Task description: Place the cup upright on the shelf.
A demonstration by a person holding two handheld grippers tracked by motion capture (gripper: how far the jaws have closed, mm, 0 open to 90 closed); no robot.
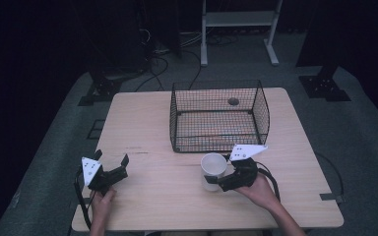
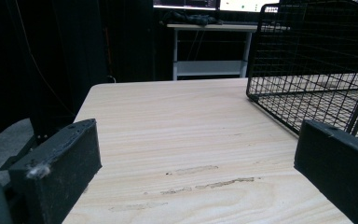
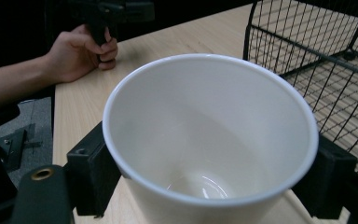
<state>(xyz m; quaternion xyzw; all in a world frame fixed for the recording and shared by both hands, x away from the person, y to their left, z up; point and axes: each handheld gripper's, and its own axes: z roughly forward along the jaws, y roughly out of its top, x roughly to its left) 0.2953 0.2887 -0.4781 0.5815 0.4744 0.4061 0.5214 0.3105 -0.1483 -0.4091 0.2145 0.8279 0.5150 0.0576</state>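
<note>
The white cup (image 1: 213, 165) stands upright on the table (image 1: 167, 196), mouth up, just in front of the wire basket (image 1: 219, 118) and near its front right corner. In your right gripper view the cup (image 3: 209, 135) is empty, its glossy inside bare down to the bottom.

Your right hand-held gripper (image 1: 215, 181) pinches the cup: one black jaw presses on each side of the wall below the rim, and the right gripper view shows both jaws tight against the white surface. Your right hand (image 1: 262, 191) holds that tool from behind, with its grey three-cornered plate pointing toward the basket.

The basket is black mesh, open on top, and sits at the middle of the far half of the table. A dark round mark lies on the wood seen through its far side.

Your left hand-held gripper (image 1: 112, 161) rests near the table's front left, well apart from the cup. Its jaws are spread wide with bare wood between them; the left gripper view shows scuff marks (image 2: 200, 179) on the table between the two jaws and the basket (image 2: 317, 70) off to the right. Your left hand (image 1: 102, 202) grips its handle at the table's front edge.
</note>
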